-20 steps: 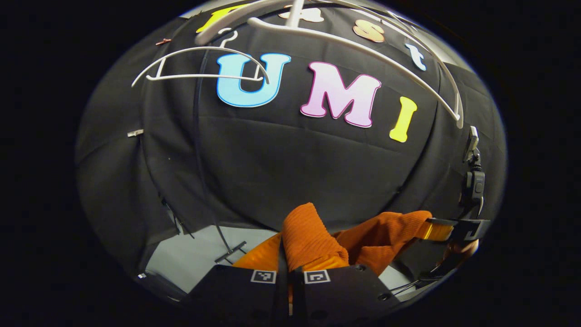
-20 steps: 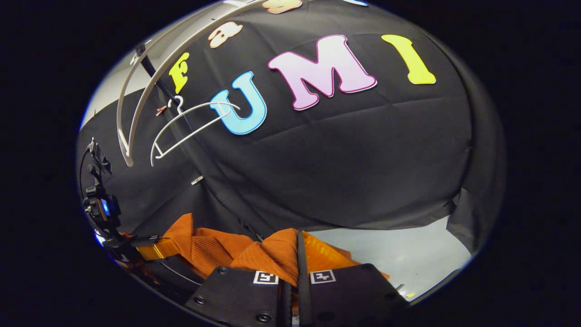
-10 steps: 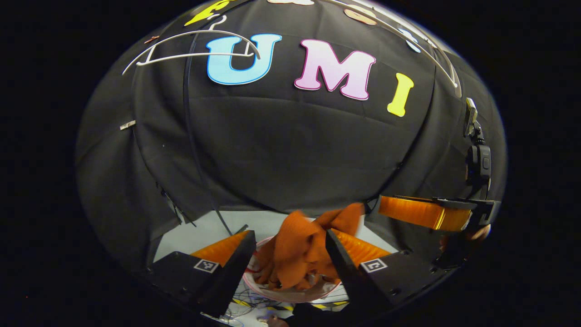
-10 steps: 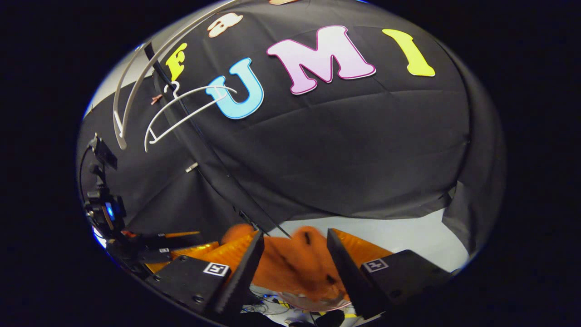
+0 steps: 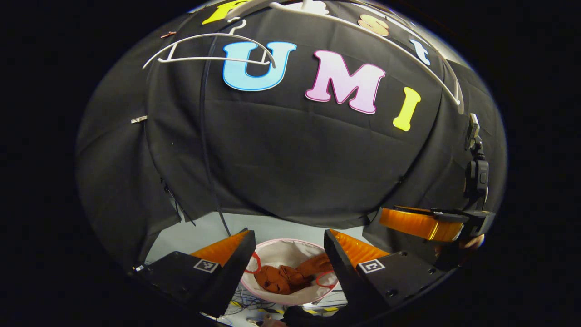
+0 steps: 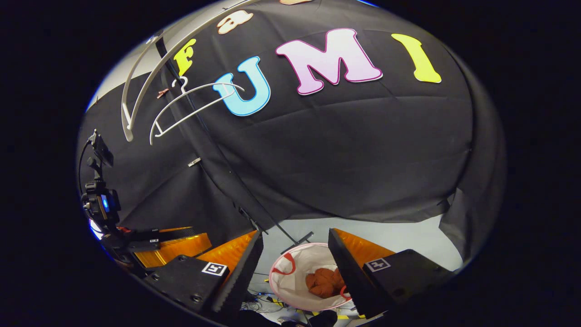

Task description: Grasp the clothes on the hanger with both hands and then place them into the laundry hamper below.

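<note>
Both tongs, left [image 5: 287, 254] and right [image 6: 295, 256], hang spread above the hamper [image 6: 290, 277] at bottom centre, clothes [image 6: 324, 282] lying inside, evidently released.

A recording booth, seemingly: black cloth wall [image 6: 340, 150], bare white hangers [image 5: 213, 47], loose floor cables [image 6: 261, 302].

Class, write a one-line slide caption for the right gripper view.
Open right gripper above the laundry hamper, orange clothes inside, empty white hanger overhead.
</note>
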{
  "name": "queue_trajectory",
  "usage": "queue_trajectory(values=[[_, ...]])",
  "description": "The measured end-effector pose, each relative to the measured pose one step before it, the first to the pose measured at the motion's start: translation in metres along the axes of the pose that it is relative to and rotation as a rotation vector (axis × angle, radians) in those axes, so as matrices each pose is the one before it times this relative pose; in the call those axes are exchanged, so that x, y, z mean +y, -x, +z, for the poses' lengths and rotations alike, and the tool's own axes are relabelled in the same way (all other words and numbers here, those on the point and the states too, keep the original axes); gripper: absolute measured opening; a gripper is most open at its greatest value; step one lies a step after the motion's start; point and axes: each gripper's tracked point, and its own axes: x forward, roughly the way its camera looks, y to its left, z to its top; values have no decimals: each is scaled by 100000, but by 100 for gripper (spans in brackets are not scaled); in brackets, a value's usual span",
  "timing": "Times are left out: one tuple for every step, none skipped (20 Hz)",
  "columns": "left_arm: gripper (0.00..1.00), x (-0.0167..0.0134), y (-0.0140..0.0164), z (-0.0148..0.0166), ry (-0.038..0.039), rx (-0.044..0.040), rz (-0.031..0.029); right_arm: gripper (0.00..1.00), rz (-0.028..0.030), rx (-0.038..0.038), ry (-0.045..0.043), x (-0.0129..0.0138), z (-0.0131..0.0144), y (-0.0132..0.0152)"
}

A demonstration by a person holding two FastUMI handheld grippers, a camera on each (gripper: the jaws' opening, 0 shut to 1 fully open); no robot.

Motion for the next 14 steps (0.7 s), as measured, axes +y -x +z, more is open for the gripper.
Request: queue_trajectory(values=[[95, 59, 302, 28, 944, -745, -375, 94, -130, -41, 135, 155, -73, 197], [95, 19, 305, -168, 1092, 705, -169, 94, 46, -276, 196, 257, -2, 266], [96, 32, 463, -374, 1493, 1103, -296, 94, 140, -248, 291, 348, -50, 289], [96, -67, 490, -234, 1230, 129, -765, 94, 57, -197, 749, 488, -177, 343], [96, -154, 603, -162, 708, -580, -757, 94, -140, -525, 1477, 467, -58, 400], [95, -40, 689, -44, 234, -414, -811, 94, -77, -688, 1737, 588, -136, 405], [95, -149, 836, -77, -364, -614, -1022, 94, 60, -883, 1659, 752, -132, 581], [95, 32, 782, 241, -960, -895, -1096, 94, 371, -1185, 1121, 801, -30, 780], [95, 125, 961, 226, -1374, -1328, -1014, 94, 627, -1411, 759, 812, 67, 598], [95, 251, 1023, 340, -1448, -1325, -949, 94, 401, -1653, 749, 1020, 91, 798], [95, 7, 1138, 304, -1285, -1509, -1203, 94, -176, -1666, 1067, 813, 212, 765], [95, 200, 1151, 478, -1071, -1769, -1299, 94, -525, -2285, 1651, 958, 473, 1118], [95, 240, 1366, 550, -1084, -2298, -1013, 94, -773, -2982, 1917, 1012, 751, 1111], [95, 190, 1498, 728, -1176, -2538, -1288, 94, -1265, -3190, 1423, 928, 773, 1178]])
